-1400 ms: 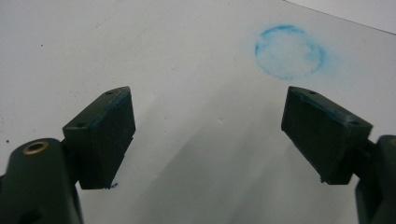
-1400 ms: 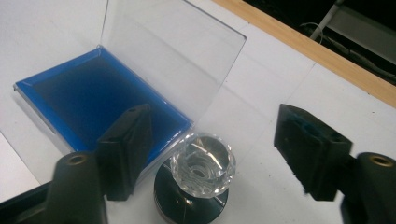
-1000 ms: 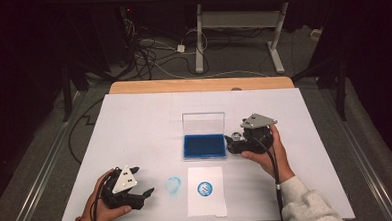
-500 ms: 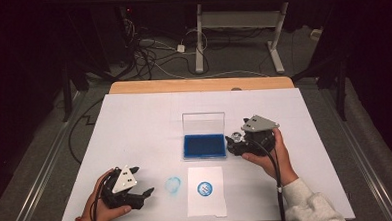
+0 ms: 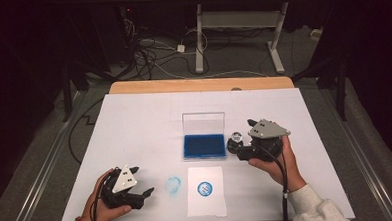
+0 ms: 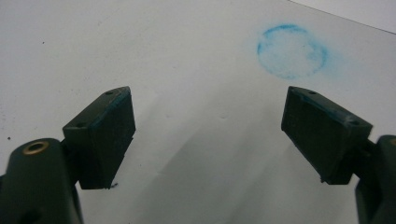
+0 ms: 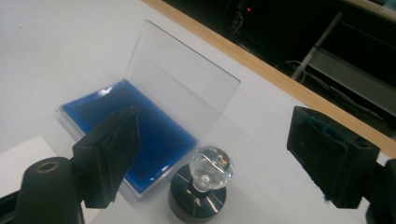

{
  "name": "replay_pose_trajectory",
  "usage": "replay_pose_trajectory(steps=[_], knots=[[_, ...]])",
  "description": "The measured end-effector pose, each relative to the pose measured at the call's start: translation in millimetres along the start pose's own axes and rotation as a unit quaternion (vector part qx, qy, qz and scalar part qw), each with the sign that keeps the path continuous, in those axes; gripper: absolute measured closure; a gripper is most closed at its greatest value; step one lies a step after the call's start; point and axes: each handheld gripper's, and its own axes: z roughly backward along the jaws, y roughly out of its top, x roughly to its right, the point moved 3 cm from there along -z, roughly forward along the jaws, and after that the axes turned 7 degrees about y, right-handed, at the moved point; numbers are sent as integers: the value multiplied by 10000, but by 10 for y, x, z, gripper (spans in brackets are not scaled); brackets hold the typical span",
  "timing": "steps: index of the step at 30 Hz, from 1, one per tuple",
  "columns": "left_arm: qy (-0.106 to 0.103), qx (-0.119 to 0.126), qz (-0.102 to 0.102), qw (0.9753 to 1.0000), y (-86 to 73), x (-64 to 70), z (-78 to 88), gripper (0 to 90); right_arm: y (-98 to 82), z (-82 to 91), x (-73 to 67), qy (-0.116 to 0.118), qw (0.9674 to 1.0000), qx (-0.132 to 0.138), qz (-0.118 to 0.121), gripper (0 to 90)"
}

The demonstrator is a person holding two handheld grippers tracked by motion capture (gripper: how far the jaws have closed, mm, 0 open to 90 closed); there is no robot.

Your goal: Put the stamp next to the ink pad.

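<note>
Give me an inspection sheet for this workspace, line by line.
Surface: white table top, wooden edge at the far side; a round blue ink smudge near the front.
Job's things: open blue ink pad with its clear lid upright; stamp with a crystal knob standing beside it; white paper bearing a round blue print.
Clutter: nothing seen.
Grippers: left gripper open, empty, low on the table; right gripper open, jaws either side of the stamp, not closed on it.
Cables: one trails from the right gripper; a tangle lies on the floor behind the table.
Surroundings: dark room, white desk legs beyond.
</note>
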Motion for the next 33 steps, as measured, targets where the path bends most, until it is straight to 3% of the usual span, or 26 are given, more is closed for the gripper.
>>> replay_pose_trajectory(steps=[33], knots=[[118,80,30,9999,14,-4,19,173,-106,329,-146,36,9989,280,364,172]])
